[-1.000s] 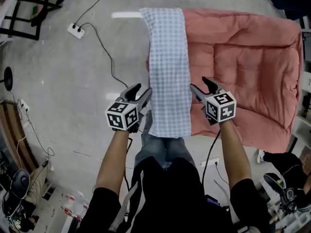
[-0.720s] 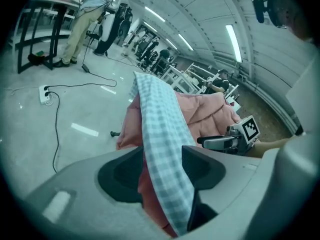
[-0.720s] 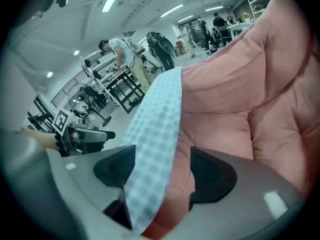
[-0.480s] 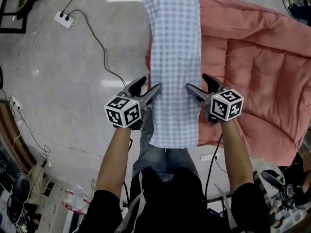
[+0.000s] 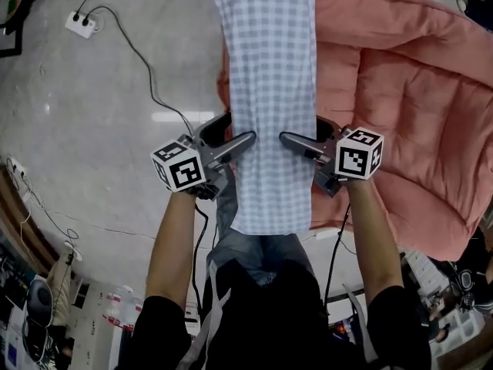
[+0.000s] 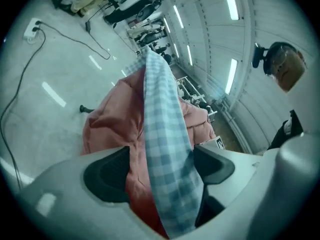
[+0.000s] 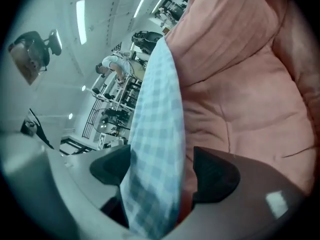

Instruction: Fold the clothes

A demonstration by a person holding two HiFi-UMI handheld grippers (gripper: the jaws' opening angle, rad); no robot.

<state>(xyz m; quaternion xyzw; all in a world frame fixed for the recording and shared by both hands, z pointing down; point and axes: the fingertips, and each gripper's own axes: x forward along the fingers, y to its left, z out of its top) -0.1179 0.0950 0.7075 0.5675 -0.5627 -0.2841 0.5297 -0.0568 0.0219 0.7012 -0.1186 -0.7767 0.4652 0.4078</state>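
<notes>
Laying the checked cloth (image 5: pixel 271 106) out as a long narrow strip along the left edge of the pink quilt (image 5: pixel 400 91) on the floor (image 5: pixel 92 114), near end reaching toward the legs. Letting go, by the look of it: holding the left hand-held gripper (image 5: pixel 235 129) and right hand-held gripper (image 5: pixel 302 131) spread wide, having just been opening both, cloth edges hanging loose between the jaws, not pinched. Probably finishing the lengthwise fold. Next, guessing: re-pinching the near corners and carrying them to the far end.

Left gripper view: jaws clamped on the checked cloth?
No, the left gripper has just been opening its jaws, and they stand apart with the checked cloth hanging loose between them.
</notes>
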